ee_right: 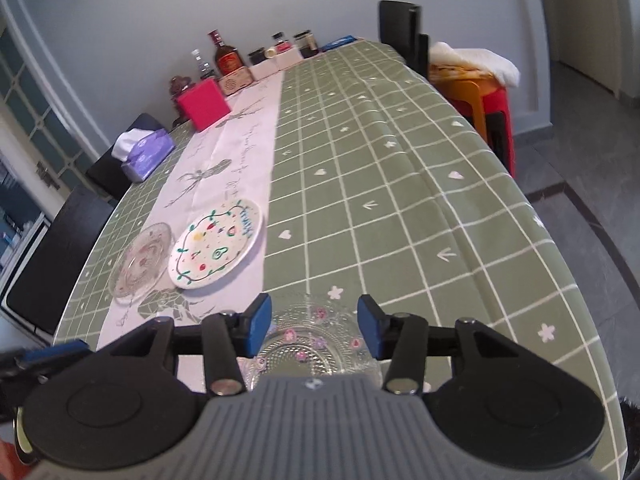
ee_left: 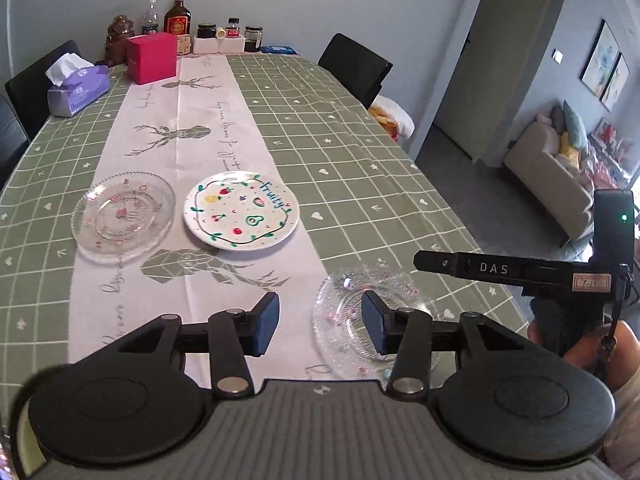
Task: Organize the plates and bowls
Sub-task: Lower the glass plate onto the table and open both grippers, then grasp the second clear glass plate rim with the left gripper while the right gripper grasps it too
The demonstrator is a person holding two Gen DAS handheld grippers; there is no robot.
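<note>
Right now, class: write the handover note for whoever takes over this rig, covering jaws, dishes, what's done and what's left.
Left gripper: jaws open, empty.
Right gripper: jaws open, empty, above the near glass plate.
Dishes: near glass plate flat at the table's front; Fruity plate and far glass plate side by side on the runner, close together.
Done: nothing stacked.
Left: probably gather all three into one stack.

Both wrist cameras are looking steeply down the counter [ee_left: 360, 128] toward the far wall. The left one is riding higher; the right one is sitting closer. Both are sharing the fruit-painted plate [ee_left: 241, 210] and the near glass plate [ee_right: 316, 340].
</note>
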